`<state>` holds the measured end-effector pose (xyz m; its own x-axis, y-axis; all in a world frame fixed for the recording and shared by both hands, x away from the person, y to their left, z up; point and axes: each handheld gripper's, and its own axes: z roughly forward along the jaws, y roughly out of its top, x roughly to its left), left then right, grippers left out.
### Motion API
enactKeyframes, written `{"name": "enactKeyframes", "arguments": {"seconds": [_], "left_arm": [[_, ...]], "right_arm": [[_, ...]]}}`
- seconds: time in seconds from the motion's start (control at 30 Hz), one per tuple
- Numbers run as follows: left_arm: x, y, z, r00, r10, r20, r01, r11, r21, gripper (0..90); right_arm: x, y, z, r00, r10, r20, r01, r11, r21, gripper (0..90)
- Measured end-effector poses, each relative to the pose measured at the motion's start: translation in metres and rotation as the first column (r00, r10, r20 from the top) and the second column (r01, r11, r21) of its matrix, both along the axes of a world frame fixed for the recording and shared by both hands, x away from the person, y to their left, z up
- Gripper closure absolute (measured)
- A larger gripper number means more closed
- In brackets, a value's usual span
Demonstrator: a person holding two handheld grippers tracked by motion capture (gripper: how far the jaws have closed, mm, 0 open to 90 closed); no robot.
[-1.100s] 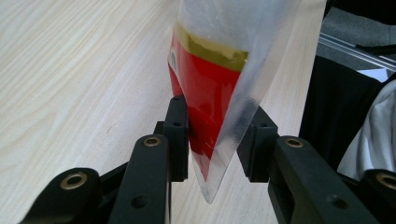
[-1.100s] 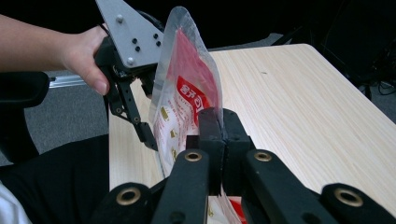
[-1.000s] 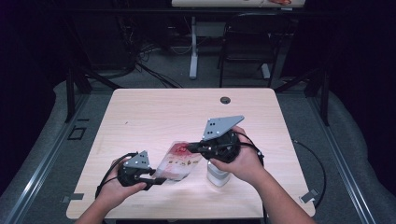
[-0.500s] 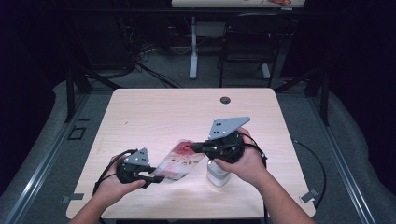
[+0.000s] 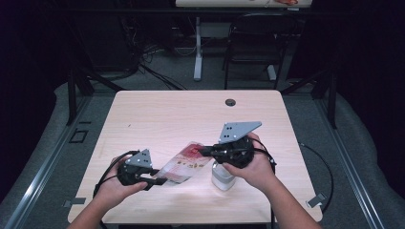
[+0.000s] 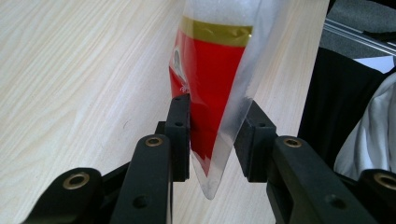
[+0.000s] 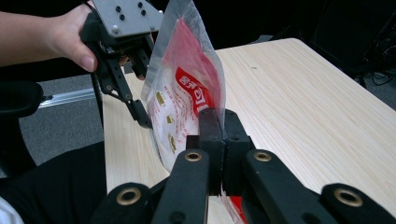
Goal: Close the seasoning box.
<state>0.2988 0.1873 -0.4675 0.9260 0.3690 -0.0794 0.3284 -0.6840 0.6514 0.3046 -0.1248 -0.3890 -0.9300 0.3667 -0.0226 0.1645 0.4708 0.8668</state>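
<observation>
A clear plastic bag [image 5: 187,162] with a red printed packet inside hangs stretched between the two grippers, just above the table [image 5: 157,114]. My left gripper [image 5: 160,180] is shut on the bag's lower left end. In the left gripper view both pads of the gripper [image 6: 212,140] press the bag [image 6: 210,70] between them. My right gripper [image 5: 203,151] is shut on the bag's upper right end. In the right gripper view the jaws of the gripper [image 7: 219,135] are closed tight on the film of the bag [image 7: 187,93], with the left gripper [image 7: 140,114] beyond.
A small white container [image 5: 222,179] stands on the table under the right hand. A round cable hole [image 5: 230,102] sits near the far edge. Beyond the table are a chair [image 5: 253,43] and a desk leg [image 5: 197,47].
The right gripper has edged slightly to the right, drawing the bag a little straighter. The left gripper has barely moved. Both grips are unchanged.
</observation>
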Motion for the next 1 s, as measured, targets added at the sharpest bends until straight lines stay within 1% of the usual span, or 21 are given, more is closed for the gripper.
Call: {"name": "enactKeyframes", "arguments": {"seconds": [0.1,0.3,0.37,0.67,0.77,0.87,1.0], "left_arm": [[0.001,0.001,0.003,1.0,-0.003,0.0,0.003,0.9999,0.011,69.3],[0.002,0.002,0.006,1.0,0.0,-0.001,0.0,0.9998,0.02,69.7],[0.003,0.003,0.007,1.0,0.004,-0.004,-0.004,0.9998,0.022,69.9],[0.006,0.007,0.013,0.9999,0.013,-0.001,-0.013,0.9994,0.033,70.4],[0.006,0.007,0.014,0.9999,0.015,-0.001,-0.015,0.9993,0.036,70.6],[0.007,0.007,0.016,0.9999,0.013,-0.001,-0.013,0.9989,0.046,70.7],[0.008,0.006,0.018,1.0,0.006,0.001,-0.006,0.9981,0.061,70.9]], "right_arm": [[0.0,-0.002,-0.003,1.0,-0.006,-0.001,0.006,1.0,0.005,89.9],[0.001,-0.005,-0.008,0.9998,-0.016,-0.008,0.017,1.0,0.014,89.8],[0.002,-0.005,-0.01,0.9998,-0.02,-0.009,0.02,1.0,0.01,89.7],[0.004,-0.009,-0.02,0.9989,-0.041,-0.023,0.041,0.999,0.011,89.6],[0.004,-0.011,-0.024,0.9984,-0.046,-0.033,0.047,0.999,0.018,89.7],[0.004,-0.012,-0.026,0.9981,-0.051,-0.033,0.052,0.998,0.018,89.7],[0.003,-0.013,-0.03,0.9975,-0.054,-0.044,0.055,0.998,0.021,89.7]]}}
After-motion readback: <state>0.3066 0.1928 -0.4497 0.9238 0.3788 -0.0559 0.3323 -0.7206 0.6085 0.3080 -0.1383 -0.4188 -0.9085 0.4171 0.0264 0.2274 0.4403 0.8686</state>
